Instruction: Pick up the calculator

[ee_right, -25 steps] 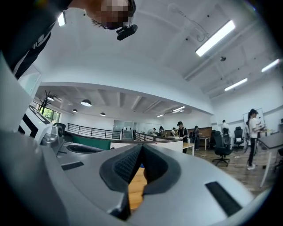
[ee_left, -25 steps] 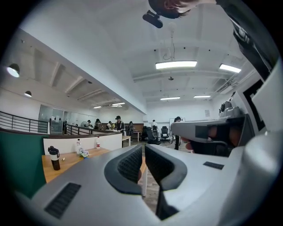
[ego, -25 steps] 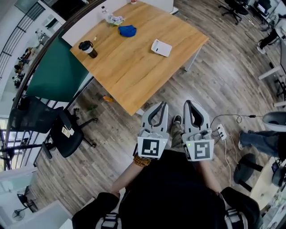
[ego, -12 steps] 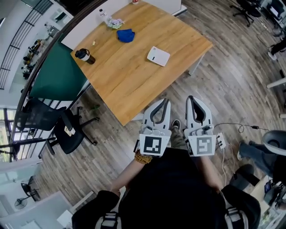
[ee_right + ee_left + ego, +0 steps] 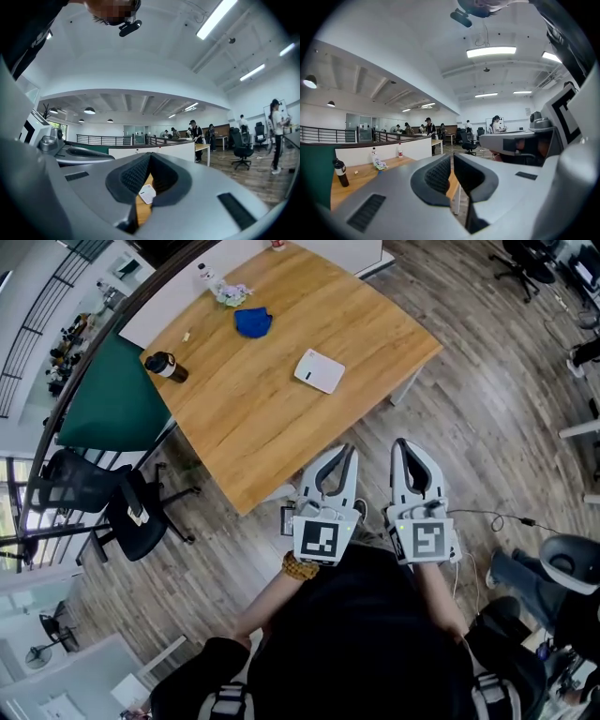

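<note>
The calculator [image 5: 320, 370], a flat white slab, lies on the wooden table [image 5: 281, 418] right of its middle. Both grippers are held level side by side in front of the person's body, short of the table's near corner and above the floor. My left gripper [image 5: 344, 452] is shut with nothing in it, and my right gripper [image 5: 404, 445] is shut and empty too. In the right gripper view the calculator [image 5: 148, 193] shows small through the gap below the closed fingertips of my right gripper [image 5: 150, 157]. The left gripper view shows my left gripper [image 5: 452, 158] closed, pointing over the table's edge.
On the table's far side lie a blue cloth [image 5: 251, 322], a dark cup [image 5: 163, 366] and a bottle with a crumpled wrapper [image 5: 223, 292]. A green partition [image 5: 108, 395] and a black office chair [image 5: 127, 512] stand to the left. Wooden floor surrounds the table.
The person has walked toward the table: its near corner now lies closer to both grippers. The grippers stayed shut and side by side.
</note>
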A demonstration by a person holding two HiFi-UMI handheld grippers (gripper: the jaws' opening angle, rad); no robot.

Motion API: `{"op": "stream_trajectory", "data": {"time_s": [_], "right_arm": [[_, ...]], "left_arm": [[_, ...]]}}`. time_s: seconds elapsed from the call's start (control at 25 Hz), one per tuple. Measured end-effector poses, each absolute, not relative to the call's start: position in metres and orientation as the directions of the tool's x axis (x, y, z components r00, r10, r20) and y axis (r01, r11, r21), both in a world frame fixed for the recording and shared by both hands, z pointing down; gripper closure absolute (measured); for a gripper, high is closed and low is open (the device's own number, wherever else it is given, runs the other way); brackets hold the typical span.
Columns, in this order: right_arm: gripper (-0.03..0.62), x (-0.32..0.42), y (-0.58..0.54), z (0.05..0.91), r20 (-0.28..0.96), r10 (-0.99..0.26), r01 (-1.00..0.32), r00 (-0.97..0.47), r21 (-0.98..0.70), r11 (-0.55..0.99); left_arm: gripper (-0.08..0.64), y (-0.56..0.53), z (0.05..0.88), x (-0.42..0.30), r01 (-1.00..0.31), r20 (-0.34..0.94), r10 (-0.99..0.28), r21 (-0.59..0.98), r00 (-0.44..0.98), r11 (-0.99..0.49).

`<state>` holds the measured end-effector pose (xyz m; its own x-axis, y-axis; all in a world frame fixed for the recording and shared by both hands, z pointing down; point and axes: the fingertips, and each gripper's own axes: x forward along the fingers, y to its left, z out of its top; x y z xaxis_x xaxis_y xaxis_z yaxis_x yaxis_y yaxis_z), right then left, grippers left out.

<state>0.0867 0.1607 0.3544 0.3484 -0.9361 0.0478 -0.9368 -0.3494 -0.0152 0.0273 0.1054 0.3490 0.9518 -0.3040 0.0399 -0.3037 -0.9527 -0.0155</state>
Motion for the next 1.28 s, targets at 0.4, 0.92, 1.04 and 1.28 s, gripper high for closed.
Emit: {"op": "stream_trajectory", "data": {"time_s": [0.4,0.92,1.04,1.28], "right_arm": [[0.584,0.135,0.115,0.370,0.087,-0.952,-0.955,0.295,0.061,-0.290],[0.584,0.206,-0.003,0.365,0.149,-0.989,-0.987,0.019,0.162,0.006],[0.559,0.211,-0.029,0.377,0.209,-0.976,-0.986,-0.062,0.141,0.093],[0.522,0.221,-0.077,0.400,0.307,-0.940,-0.971,-0.152,0.131,0.200]], "left_arm": [[0.520,0.062,0.384,0.077,-0.335,0.081,-0.331,0.035,0.940,-0.942],[0.518,-0.060,0.412,0.133,-0.476,0.083,-0.469,0.088,0.879,-0.875],[0.518,-0.082,0.427,0.137,-0.508,0.116,-0.497,0.102,0.860,-0.855],[0.515,-0.132,0.456,0.141,-0.571,0.174,-0.550,0.117,0.817,-0.812]]}}
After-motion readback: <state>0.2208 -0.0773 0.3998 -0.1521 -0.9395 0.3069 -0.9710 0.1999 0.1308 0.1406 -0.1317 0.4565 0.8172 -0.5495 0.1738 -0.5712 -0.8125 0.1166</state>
